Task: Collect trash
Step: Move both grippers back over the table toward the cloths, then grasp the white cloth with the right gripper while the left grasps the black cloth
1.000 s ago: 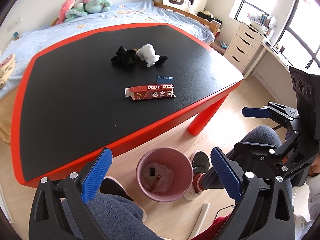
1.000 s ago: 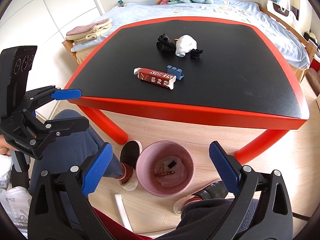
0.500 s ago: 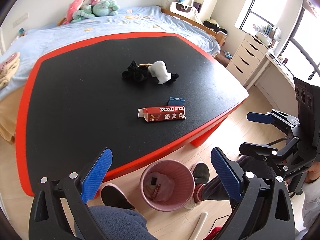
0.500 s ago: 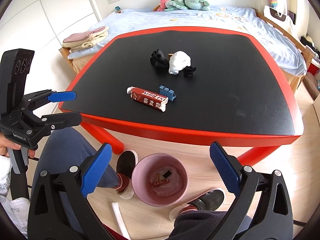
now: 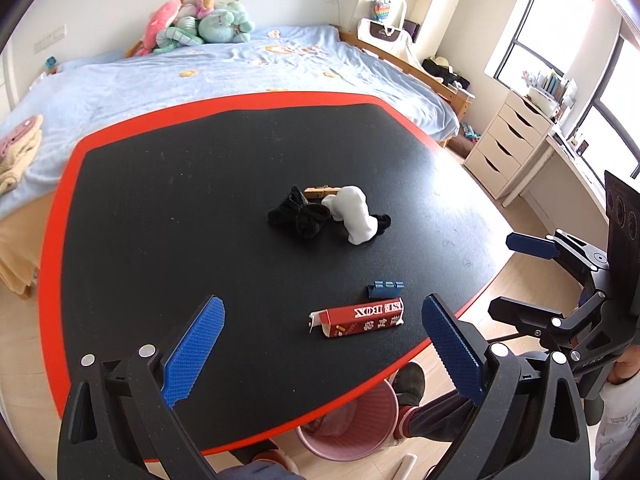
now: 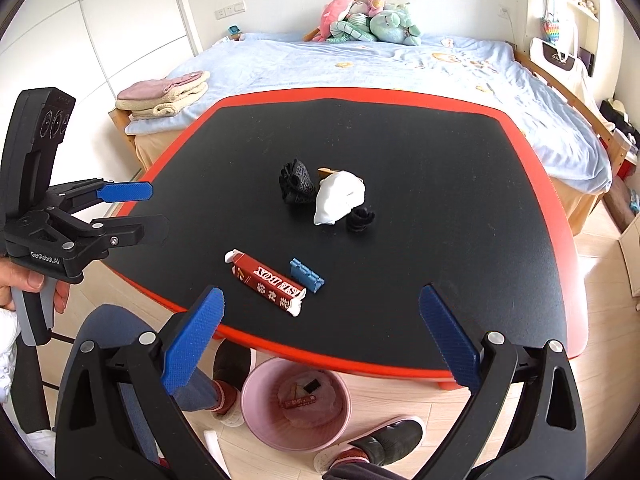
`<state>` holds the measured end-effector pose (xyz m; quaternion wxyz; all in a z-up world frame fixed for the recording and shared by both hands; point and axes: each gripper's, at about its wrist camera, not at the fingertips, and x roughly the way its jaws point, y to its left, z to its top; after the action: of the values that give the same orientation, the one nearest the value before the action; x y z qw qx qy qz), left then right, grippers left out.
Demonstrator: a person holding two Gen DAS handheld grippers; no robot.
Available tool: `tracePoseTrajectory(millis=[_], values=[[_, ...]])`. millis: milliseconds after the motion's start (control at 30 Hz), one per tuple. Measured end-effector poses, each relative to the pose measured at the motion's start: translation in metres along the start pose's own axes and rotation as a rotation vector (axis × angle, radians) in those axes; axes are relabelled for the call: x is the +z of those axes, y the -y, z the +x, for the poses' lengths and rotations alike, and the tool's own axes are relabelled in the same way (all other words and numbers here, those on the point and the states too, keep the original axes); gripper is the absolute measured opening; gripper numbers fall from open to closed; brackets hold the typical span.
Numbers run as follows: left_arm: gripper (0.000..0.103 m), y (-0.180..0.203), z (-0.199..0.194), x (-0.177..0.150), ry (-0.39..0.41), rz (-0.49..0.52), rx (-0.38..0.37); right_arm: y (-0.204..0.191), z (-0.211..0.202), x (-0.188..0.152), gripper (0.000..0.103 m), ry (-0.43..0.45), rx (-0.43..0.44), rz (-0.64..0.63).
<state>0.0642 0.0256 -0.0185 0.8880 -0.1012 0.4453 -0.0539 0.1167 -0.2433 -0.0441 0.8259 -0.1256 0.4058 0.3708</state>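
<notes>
A red carton lies on its side near the front edge of the black table. A small blue clip lies beside it. Farther back sit black socks, a white sock and a wooden peg. A pink trash bin stands on the floor under the table's front edge, with scraps inside. My left gripper is open and empty above the table's front. My right gripper is open and empty.
A bed with a blue cover and plush toys stands behind the table. A white drawer unit is at the right. The person's knees and slippers are by the bin. A white tube lies on the floor.
Both grippers have risen and moved forward over the table's front edge; the carton and socks appear closer and the bin has dropped to the bottom of each view. Both stay open.
</notes>
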Motion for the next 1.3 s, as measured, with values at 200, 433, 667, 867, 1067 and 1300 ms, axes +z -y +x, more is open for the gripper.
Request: tracePoseTrajectory(millis=[200,433,667,867,1067,1300], values=[[0.095,-0.008,0.016,0.023,-0.012,-0.013,-0.003,0.006,0.019,0.025,0.097,-0.006,-0.002,-0.020],[0.095,-0.022,0.044,0.042,-0.049,-0.040,0.002,0.009,0.049,0.043,0.097,-0.030,0.010,-0.044],[0.095,-0.036,0.075,0.056,-0.088,-0.077,-0.006,0.010,0.081,0.054,0.097,-0.060,0.029,-0.074],[0.095,-0.047,0.097,0.061,-0.110,-0.115,-0.040,0.013,0.105,0.061,0.095,-0.079,0.042,-0.086],[0.091,-0.056,0.114,0.061,-0.126,-0.144,-0.071,0.016,0.124,0.063,0.080,-0.097,0.049,-0.082],[0.064,-0.056,0.119,0.061,-0.125,-0.148,-0.107,0.014,0.131,0.062,0.045,-0.094,0.051,-0.100]])
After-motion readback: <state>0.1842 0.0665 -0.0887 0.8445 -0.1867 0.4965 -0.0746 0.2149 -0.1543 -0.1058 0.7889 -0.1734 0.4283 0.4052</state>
